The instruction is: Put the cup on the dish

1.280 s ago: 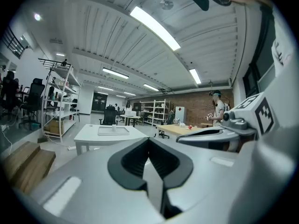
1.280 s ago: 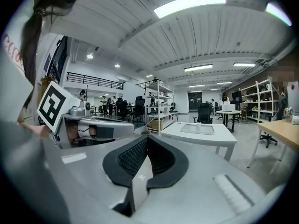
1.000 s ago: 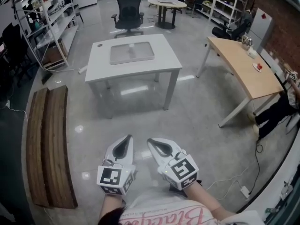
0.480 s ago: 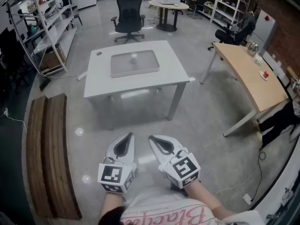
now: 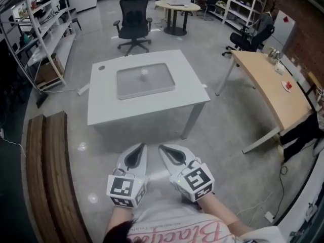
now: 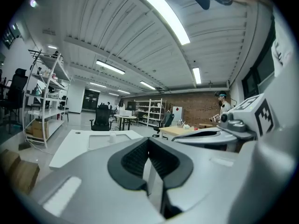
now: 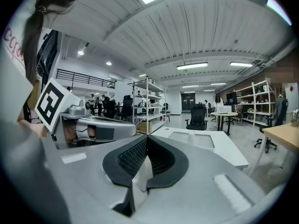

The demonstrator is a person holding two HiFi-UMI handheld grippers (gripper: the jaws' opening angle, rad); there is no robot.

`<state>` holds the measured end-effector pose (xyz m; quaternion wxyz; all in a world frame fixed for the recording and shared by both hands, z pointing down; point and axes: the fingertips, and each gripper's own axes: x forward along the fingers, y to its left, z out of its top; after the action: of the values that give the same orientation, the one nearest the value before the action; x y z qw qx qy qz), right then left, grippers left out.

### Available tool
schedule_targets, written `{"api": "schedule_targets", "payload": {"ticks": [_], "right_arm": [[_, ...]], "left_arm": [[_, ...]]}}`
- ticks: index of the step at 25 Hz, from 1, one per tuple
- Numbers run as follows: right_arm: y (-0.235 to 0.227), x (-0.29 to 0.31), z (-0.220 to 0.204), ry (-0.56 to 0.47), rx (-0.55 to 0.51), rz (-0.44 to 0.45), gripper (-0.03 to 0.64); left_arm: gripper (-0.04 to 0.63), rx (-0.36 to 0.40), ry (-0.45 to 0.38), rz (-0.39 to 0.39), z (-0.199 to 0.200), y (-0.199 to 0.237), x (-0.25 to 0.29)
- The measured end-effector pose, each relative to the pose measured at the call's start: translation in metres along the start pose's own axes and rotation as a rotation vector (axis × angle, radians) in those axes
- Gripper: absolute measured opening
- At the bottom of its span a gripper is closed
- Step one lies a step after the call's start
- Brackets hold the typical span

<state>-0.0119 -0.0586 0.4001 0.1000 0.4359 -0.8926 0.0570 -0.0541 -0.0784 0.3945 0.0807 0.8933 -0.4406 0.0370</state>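
Note:
A small white cup (image 5: 144,74) stands upright on a grey rectangular tray (image 5: 152,87) in the middle of a white table (image 5: 106,108), some way ahead of me across the floor. Both grippers are held close to my body, far short of the table. My left gripper (image 5: 138,148) and right gripper (image 5: 163,151) sit side by side, jaws shut with nothing between them. In the left gripper view its pads (image 6: 148,143) meet, with the cup (image 6: 112,135) tiny beyond. The right gripper view shows its closed pads (image 7: 146,143) and the cup (image 7: 190,135) on the tray (image 7: 198,141).
A wooden bench (image 5: 50,176) lies on the floor at the left. A wood-topped desk (image 5: 268,77) stands to the right, with a person's legs (image 5: 298,130) beside it. Behind the table are a black office chair (image 5: 132,19), a round table (image 5: 174,6) and shelving (image 5: 35,29).
The white table with the tray and cup has come nearer and lower in the head view. Both grippers stay shut in the same place before my body.

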Motion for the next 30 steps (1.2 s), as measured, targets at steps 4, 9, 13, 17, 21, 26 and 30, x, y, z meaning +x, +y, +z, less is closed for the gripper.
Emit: {"api": "schedule_targets", "payload": {"ticks": [4, 9, 13, 17, 21, 26, 30], "right_arm": [[-0.011, 0.023, 0.007, 0.013, -0.018, -0.016, 0.002], [-0.030, 0.040, 0.008, 0.021, -0.008, -0.019, 0.002], [-0.054, 0.057, 0.006, 0.027, 0.018, -0.033, 0.002], [-0.073, 0.080, 0.005, 0.044, 0.024, -0.011, 0.002], [-0.102, 0.108, 0.006, 0.069, 0.031, 0.017, 0.002], [-0.143, 0.140, 0.014, 0.083, 0.029, 0.049, 0.002], [-0.173, 0.165, 0.018, 0.093, 0.025, 0.075, 0.002]], "left_arm": [[0.000, 0.006, 0.002, -0.015, 0.003, 0.015, 0.018], [-0.001, -0.001, 0.017, -0.024, 0.001, 0.032, 0.044], [-0.002, 0.008, 0.027, -0.013, 0.001, 0.049, 0.068], [0.000, -0.017, 0.004, -0.009, 0.003, 0.070, 0.092], [0.028, -0.017, 0.022, 0.000, 0.002, 0.086, 0.127], [0.064, -0.004, 0.050, 0.024, 0.001, 0.106, 0.178], [0.087, 0.022, 0.060, 0.040, -0.007, 0.125, 0.216]]}}
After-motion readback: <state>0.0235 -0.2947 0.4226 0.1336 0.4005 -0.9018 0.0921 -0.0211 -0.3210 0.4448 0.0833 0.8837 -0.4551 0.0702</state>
